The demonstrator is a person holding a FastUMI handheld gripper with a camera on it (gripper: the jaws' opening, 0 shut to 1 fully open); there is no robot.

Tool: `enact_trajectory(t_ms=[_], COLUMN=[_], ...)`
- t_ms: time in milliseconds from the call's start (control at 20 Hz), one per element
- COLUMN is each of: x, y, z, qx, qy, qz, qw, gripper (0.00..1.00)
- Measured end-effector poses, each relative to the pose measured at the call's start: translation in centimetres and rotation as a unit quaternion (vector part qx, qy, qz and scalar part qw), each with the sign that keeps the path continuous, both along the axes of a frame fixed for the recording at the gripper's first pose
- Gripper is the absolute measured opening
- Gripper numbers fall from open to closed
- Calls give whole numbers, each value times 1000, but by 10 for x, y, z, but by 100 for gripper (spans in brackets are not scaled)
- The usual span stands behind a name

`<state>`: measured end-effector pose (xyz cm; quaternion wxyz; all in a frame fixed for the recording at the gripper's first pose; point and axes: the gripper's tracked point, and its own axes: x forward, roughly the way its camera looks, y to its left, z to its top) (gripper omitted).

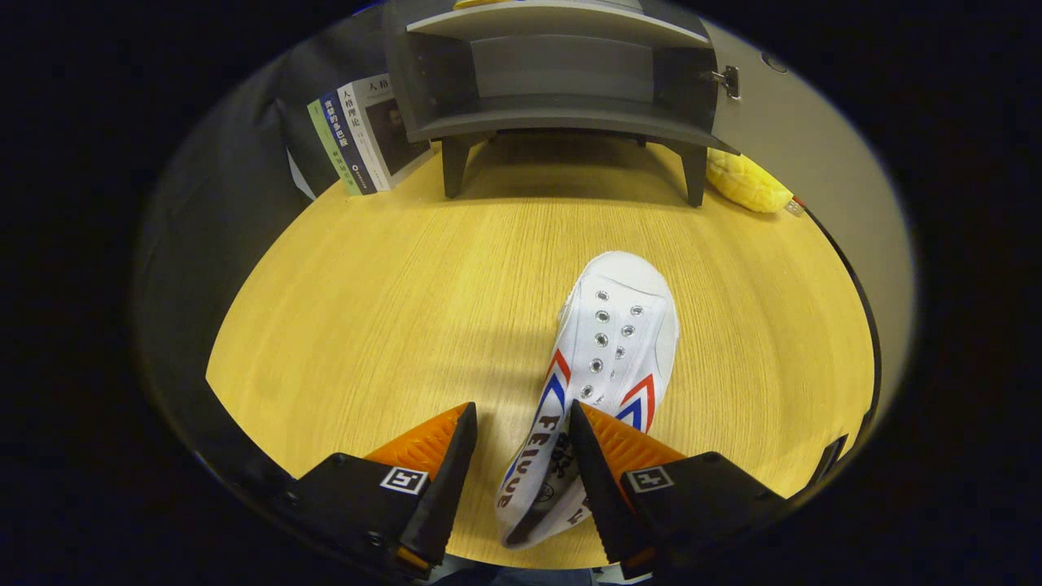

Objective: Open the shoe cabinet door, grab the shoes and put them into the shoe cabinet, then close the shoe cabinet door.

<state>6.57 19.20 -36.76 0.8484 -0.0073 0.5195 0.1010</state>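
Shoe [616,342] on table [391,309], heel between parted fingers of gripper [521,423]; open shoe cabinet [562,81] far, books [366,134] to its left.

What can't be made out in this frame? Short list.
- Shoe: its heel end, in the gripper view, is covered by the right finger.
- Gripper: fingers are spread; whether the right one touches the shoe is unclear.
- Shoe cabinet: its top is cut off by the view's edge.
- Yellow object: partly hidden behind the cabinet leg; can't identify it.
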Motion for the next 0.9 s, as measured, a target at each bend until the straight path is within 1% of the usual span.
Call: enact_trajectory(t_ms=[100, 150, 200, 250, 300, 350, 450, 500, 600, 650, 800, 900], x=[2, 5, 4, 6, 5, 5, 7, 5, 8, 10, 25, 41], y=[-5, -4, -5, -7, -7, -5, -6, -9, -9, -9, -17, -19], z=[2, -4, -4, -4, -4, -1, -3, 2, 5, 10, 33, 50], qx=[-19, -26, -38, -45, -45, -33, 13, 21, 28, 36, 75, 91], qy=[-1, -2, -3, -12, -12, -18, -14, -17, -28, -37, -69, -101], qz=[-20, -20, -13, -6, 2, 10, -16, -13, -2, -4, -29, -26], qw=[1000, 999, 999, 999, 999, 999, 1000, 1000, 999, 999, 994, 990], gripper=[51, 40, 35, 35, 27, 26, 6, 2, 2, 1, 1, 1])
